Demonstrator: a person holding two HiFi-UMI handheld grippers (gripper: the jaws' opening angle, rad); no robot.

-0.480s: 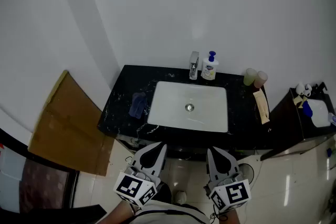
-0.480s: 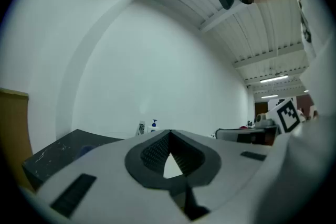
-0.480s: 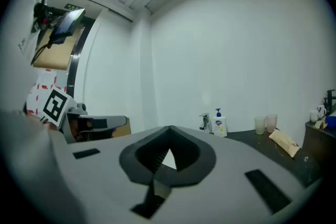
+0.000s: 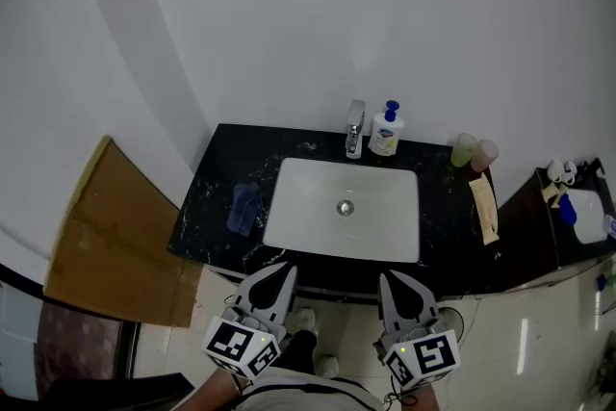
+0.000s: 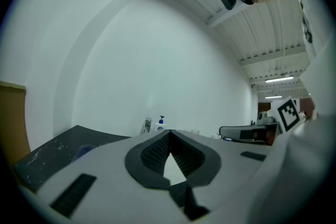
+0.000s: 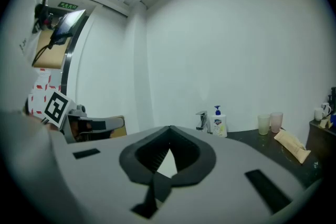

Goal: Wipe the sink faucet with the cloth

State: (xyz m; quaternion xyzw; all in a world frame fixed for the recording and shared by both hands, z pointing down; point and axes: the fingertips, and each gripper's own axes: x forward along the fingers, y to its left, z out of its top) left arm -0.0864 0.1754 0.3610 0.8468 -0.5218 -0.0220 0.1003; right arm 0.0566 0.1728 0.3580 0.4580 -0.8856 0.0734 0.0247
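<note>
A chrome faucet [image 4: 356, 128] stands at the back of a white sink [image 4: 343, 207] set in a black marble counter [image 4: 212, 197]. A blue cloth [image 4: 244, 208] lies crumpled on the counter left of the sink. My left gripper [image 4: 281, 269] and right gripper [image 4: 392, 278] hover side by side in front of the counter's near edge, both shut with nothing between the jaws. The faucet [image 6: 202, 121] shows small in the right gripper view, and the faucet [image 5: 148, 126] and cloth [image 5: 84, 150] show faintly in the left gripper view.
A soap pump bottle [image 4: 387, 132] stands right of the faucet. Two cups [image 4: 474, 151] and a tan packet [image 4: 484, 206] sit at the counter's right end. A brown board [image 4: 111, 236] leans at the left. A dark cabinet [image 4: 568, 221] with small items stands at the right.
The view has shifted slightly, the counter now lying a little lower and nearer in the picture. Both grippers hold the same side-by-side pose, still shut.
</note>
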